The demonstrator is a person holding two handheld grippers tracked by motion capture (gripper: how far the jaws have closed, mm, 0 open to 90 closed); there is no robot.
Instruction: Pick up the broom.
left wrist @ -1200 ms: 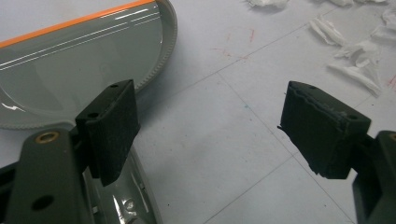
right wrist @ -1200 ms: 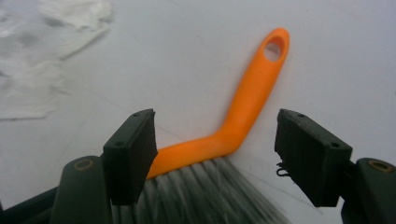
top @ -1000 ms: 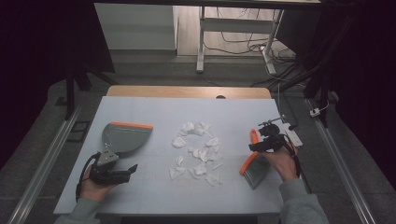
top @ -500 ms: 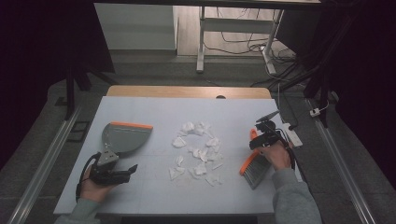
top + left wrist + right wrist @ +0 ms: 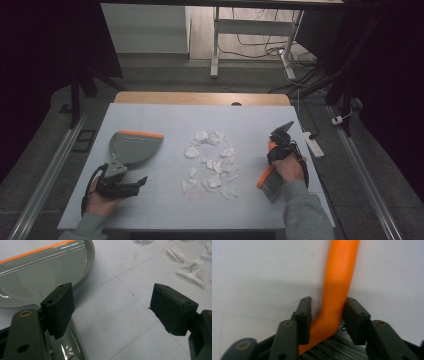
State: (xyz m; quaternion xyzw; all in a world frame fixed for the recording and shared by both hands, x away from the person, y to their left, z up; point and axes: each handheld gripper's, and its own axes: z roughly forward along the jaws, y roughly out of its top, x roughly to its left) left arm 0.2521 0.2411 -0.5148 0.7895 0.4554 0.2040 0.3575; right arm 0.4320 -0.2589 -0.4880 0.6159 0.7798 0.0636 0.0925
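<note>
A grey dustpan (image 5: 134, 146) with an orange lip lies at the table's left; in the left gripper view its pan (image 5: 42, 272) is at the upper left. My left gripper (image 5: 137, 184) rests just in front of it, open (image 5: 112, 302), and one jaw hangs over the dustpan's handle (image 5: 73, 345). Several torn white paper scraps (image 5: 212, 162) are scattered mid-table. At the right lies a brush (image 5: 270, 181) with grey bristles. My right gripper (image 5: 273, 158) is shut (image 5: 327, 312) on its orange handle (image 5: 339, 277), at the bend just above the bristles.
The white table top (image 5: 165, 117) has a wooden strip along its far edge. A power strip (image 5: 311, 142) lies off the right edge on the floor. Desk legs and cables stand beyond the table.
My right gripper has shifted a little left and down onto the brush handle. The left gripper, dustpan and scraps have stayed put.
</note>
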